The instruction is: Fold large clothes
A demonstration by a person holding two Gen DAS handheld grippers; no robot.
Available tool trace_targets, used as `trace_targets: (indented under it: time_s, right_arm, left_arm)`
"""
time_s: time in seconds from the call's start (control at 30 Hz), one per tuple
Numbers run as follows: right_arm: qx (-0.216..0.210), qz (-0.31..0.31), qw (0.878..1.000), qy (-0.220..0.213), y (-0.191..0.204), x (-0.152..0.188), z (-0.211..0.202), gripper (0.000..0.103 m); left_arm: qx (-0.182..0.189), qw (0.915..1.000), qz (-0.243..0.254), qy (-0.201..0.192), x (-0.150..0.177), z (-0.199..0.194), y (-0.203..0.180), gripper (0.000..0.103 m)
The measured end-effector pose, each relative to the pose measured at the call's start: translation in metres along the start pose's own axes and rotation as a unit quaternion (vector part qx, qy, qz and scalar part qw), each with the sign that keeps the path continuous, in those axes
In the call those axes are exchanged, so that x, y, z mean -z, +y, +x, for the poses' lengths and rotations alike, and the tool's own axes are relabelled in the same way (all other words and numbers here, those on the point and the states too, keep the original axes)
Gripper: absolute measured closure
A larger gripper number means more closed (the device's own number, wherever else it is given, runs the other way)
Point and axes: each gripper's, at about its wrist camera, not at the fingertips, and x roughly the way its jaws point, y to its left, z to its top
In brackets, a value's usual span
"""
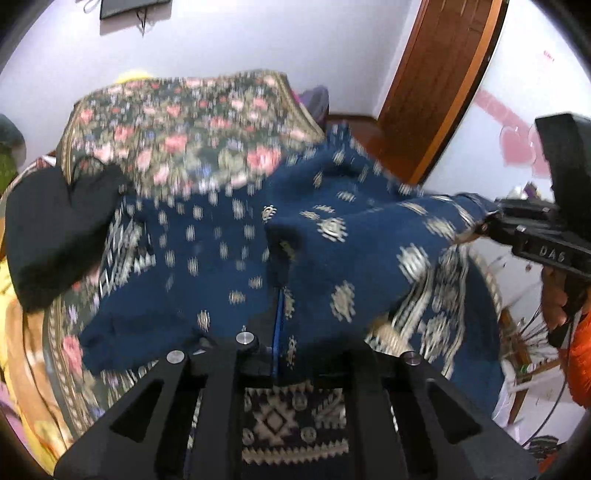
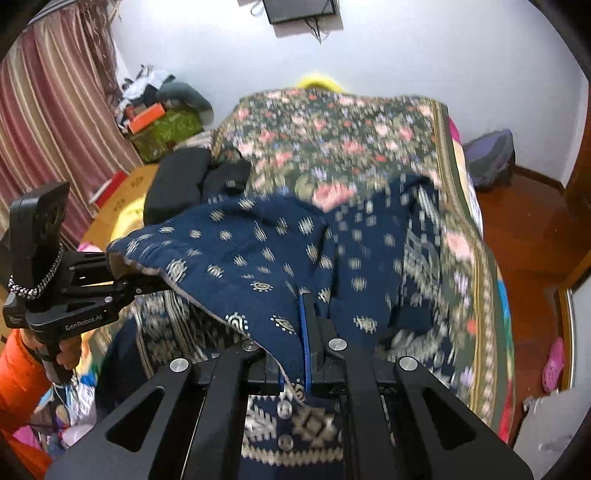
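On the bed (image 2: 472,236) there's a flowery quilt (image 2: 332,136) covering pretty much the whole surface, white walls behind, wood floor (image 2: 524,221) on one side and striped curtains (image 2: 55,110) on the other. Clutter all round: a black bundle (image 1: 55,229) on the quilt's far side, boxes (image 2: 162,129) stacked in the corner, a pink slipper (image 2: 554,363) on the floor, a dark screen (image 2: 301,11) up on the wall.

Blue patterned cloth (image 1: 221,258) lies across the near half of the quilt, its front edge lifted and stretched between both grippers, so the long axis runs side to side. Part of it is blurred. Left gripper (image 1: 277,343) is clamped tight on one end of that edge, and the right gripper (image 2: 304,339) is closed on the other end. A hand (image 2: 70,350) with an orange sleeve (image 2: 18,373) holds the left one.
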Motion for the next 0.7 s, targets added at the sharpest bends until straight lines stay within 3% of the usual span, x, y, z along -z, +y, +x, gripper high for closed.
trace_targets:
  time_s: [0.2,0.33,0.43,0.53,0.7]
  right_arm:
    - [0.001,0.027,0.999,0.018,-0.008,0.028,0.01,0.095]
    - [0.023,0.017,0.999,0.044,-0.003,0.037,0.02,0.094]
    - [0.034,0.002,0.997,0.064,0.003,0.038,0.019,0.088]
    - [0.032,-0.013,0.996,0.078,0.011,0.036,0.012,0.061]
    - [0.042,-0.048,0.996,0.055,0.023,0.039,-0.01,0.058]
  left_arm:
    - [-0.011,0.999,-0.016,0.04,0.037,0.019,-0.003,0.075]
    - [-0.017,0.998,-0.015,0.06,0.052,0.026,-0.008,0.049]
    - [-0.022,0.9979,-0.003,0.06,0.056,0.023,-0.014,0.046]
    - [-0.028,0.998,0.009,0.056,0.056,0.013,-0.018,0.043]
    - [-0.028,0.9991,0.002,0.032,0.053,-0.014,-0.015,0.039]
